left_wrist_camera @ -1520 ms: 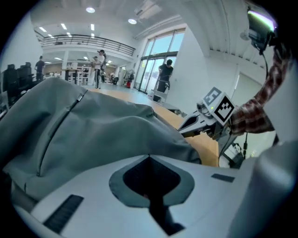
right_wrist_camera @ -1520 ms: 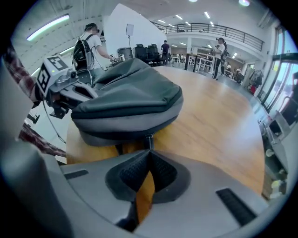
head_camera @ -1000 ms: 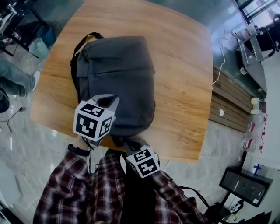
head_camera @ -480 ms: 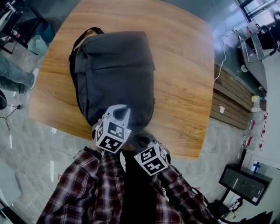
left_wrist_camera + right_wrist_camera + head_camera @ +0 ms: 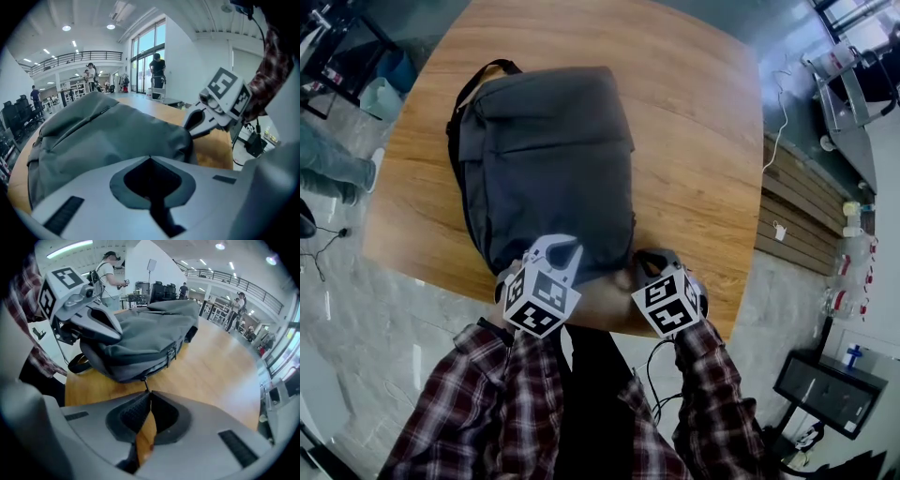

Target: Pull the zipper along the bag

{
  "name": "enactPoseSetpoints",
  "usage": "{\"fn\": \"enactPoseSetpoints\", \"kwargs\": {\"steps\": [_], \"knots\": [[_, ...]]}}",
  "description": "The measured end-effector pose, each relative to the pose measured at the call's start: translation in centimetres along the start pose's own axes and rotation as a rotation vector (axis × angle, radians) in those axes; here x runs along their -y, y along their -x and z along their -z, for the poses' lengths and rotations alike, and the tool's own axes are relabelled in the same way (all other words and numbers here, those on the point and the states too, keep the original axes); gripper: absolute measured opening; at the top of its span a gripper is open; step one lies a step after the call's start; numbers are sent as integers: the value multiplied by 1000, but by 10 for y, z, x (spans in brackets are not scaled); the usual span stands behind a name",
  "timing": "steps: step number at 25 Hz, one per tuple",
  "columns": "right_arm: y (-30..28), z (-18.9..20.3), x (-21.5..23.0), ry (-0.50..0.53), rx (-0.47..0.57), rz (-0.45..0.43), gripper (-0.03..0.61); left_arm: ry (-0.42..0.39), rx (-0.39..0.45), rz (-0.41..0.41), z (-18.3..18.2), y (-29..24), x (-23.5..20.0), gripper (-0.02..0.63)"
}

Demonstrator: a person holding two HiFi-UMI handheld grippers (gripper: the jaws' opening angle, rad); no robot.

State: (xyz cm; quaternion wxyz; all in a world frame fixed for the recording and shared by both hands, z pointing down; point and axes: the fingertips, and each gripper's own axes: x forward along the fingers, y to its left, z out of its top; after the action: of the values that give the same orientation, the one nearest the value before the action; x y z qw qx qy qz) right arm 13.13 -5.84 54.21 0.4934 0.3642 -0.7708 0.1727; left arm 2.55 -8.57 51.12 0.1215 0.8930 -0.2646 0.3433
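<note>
Since the zipper pull (image 5: 146,382) is pinched only at the very tips of the right gripper (image 5: 149,393), whose jaws are pressed together on it, slip-out is rated the first risk. Any jerk or twist and the tab is likely lost. The pull is seen at the near corner of the bag (image 5: 145,341), low on the side seam, just above the table (image 5: 211,366).

Left gripper (image 5: 150,158): the jaws are closed tip to tip and nothing is seen between them. It is laid against the top of the bag's near end. So the bag is judged to be pressed down at best, not gripped. If the pull is hauled hard, the whole bag can be dragged instead of the slider being moved. In the head view the near end is close to the table's near edge, so a drag that way could take it over.

Next along the seam, a buckle (image 5: 171,354) is set just beside the zipper line. Snagging is expected there if the pull is angled away from the track. Fabric is seen bulging above the seam as well. It can be drawn into the slider and jam it unless the line is kept taut.

Further out, the track is curved round the bag's side and its far part is hidden from both gripper views. The path must be followed blind unless the gripper is turned with it. The strap (image 5: 490,66) at the far end is well apart from the pull, and no trouble is expected from it.
</note>
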Motion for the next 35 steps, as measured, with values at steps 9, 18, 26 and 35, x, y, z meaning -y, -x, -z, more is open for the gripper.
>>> {"fn": "enactPoseSetpoints", "kwargs": {"steps": [9,18,26,35], "knots": [[-13,-18,-1,-138,38,-65,9,-100,11,55,10,14,-2,11],[-11,-72,-140,-111,132,-360,9,192,-82,-236,39,71,-121,11],[-12,-80,-179,-92,138,-378,9,385,38,-137,42,53,-49,11],[-24,-72,-148,194,118,-228,11,332,86,-98,49,51,-40,11]]}}
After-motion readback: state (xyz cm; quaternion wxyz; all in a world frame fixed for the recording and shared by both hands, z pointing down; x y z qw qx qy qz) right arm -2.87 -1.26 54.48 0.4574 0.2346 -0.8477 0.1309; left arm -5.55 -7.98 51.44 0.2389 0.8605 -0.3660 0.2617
